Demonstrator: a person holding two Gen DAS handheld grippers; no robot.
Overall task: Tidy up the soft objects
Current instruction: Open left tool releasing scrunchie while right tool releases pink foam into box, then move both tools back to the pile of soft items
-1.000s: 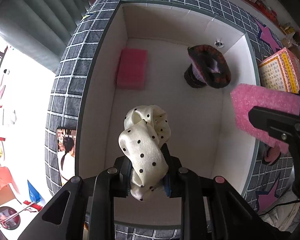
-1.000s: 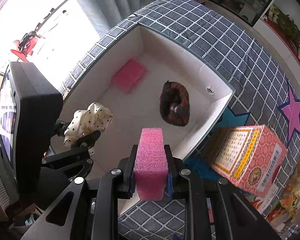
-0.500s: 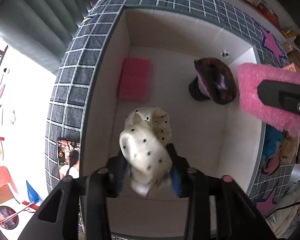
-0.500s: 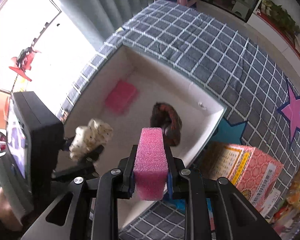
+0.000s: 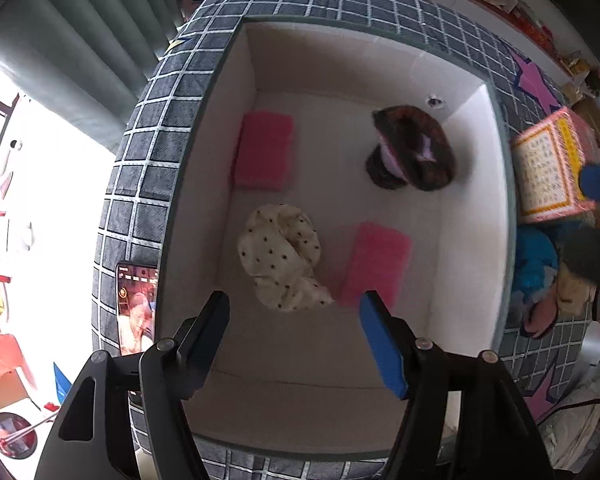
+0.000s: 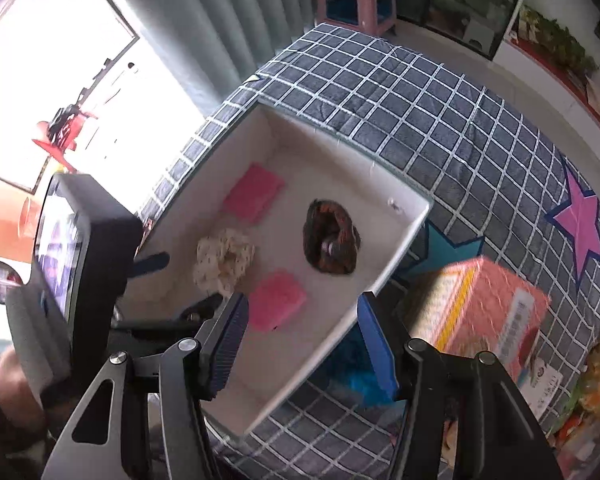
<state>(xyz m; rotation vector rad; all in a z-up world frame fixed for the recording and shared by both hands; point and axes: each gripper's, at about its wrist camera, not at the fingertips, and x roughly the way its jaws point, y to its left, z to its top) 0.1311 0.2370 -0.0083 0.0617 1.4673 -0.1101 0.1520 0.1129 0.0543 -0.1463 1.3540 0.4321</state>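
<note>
A white box (image 5: 496, 184) (image 6: 400, 248) holds four soft things. The cream polka-dot scrunchie (image 5: 282, 258) (image 6: 224, 258) lies near the box's middle. A pink sponge (image 5: 374, 262) (image 6: 276, 300) lies right beside it. Another pink sponge (image 5: 264, 150) (image 6: 252, 194) lies at the far left. A dark scrunchie (image 5: 414, 148) (image 6: 332, 242) lies at the far right. My left gripper (image 5: 294, 322) is open and empty above the box's near side. My right gripper (image 6: 300, 338) is open and empty above the box's near right edge.
The box sits on a grey checked cloth (image 5: 148, 132) (image 6: 440, 108) with pink and blue stars. A pink printed carton (image 5: 548, 168) (image 6: 484, 312) stands right of the box. A phone (image 5: 134, 312) lies left of it. Blue and other soft items (image 5: 536, 264) lie at the right.
Both grippers opened. The polka-dot scrunchie dropped from the left gripper and the pink sponge from the right gripper into the box. Both grippers have risen.
</note>
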